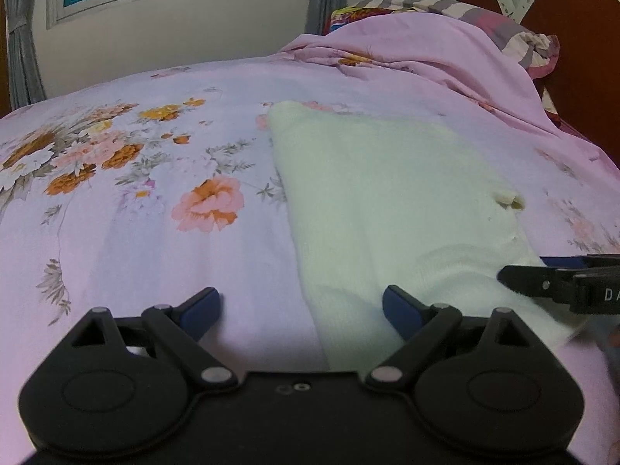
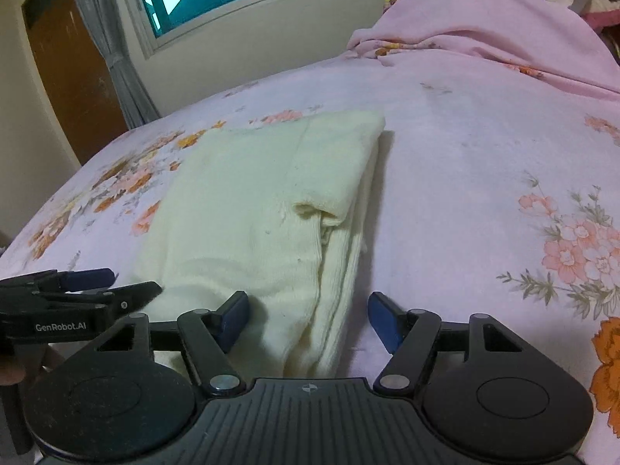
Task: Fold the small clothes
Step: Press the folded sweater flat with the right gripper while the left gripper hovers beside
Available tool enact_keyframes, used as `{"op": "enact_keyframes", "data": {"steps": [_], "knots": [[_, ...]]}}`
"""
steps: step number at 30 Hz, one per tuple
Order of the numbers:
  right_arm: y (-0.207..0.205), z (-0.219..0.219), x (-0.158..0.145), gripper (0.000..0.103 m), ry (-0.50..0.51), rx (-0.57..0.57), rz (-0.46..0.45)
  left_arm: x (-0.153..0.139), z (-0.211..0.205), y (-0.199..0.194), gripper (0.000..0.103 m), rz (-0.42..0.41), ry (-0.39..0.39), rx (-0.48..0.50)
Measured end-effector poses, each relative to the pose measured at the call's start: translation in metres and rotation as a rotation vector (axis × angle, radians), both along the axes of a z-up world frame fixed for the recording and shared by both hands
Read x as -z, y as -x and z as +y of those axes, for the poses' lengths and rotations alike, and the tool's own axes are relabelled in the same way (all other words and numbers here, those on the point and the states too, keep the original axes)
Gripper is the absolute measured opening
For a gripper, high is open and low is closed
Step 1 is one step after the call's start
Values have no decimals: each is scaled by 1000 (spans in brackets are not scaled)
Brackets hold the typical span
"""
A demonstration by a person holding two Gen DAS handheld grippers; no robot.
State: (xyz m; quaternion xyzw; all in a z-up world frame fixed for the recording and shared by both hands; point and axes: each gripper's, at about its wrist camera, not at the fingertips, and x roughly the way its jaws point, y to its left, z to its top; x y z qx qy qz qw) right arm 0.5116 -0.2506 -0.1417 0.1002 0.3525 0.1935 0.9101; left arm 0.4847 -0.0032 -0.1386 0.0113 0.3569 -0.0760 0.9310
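Both hand-held grippers, left (image 1: 300,312) and right (image 2: 308,319), gaped wide and empty at the near end of the cream garment (image 2: 263,201), folded lengthwise on the bed (image 2: 465,178), long axis running straight away, right nearer its folded edge.

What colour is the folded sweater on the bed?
The sweater is pale cream; the right wrist view shows it best.

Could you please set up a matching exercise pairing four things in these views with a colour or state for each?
Things:
1. garment
2. bedsheet
3. left gripper
4. door

Descriptions:
A. brown
B. pink with flowers
C. open
D. cream, folded

Pairs: 1-D, 2-B, 3-C, 4-A
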Motion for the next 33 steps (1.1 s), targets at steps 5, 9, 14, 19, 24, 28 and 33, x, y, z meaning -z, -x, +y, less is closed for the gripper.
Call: {"op": "enact_keyframes", "data": {"steps": [5,9,14,19,24,28,33], "knots": [[1,-17,-12,67,-115,7,-70,-5,13,-7,90,-42,61,61],[-38,-58,-2,67,-354,20,27,10,51,-44,89,50,376,223],[-80,-81,20,67,-527,-69,158,28,84,-86,88,121,649,325],[-100,-76,21,67,-544,-129,159,37,91,-113,88,151,763,368],[-98,-73,27,67,-562,-147,155,40,88,-121,87,161,759,405],[-95,-71,26,67,-543,-162,132,42,89,-123,84,153,793,407],[-90,-68,23,67,-530,-138,113,46,86,-123,58,162,786,403]]}}
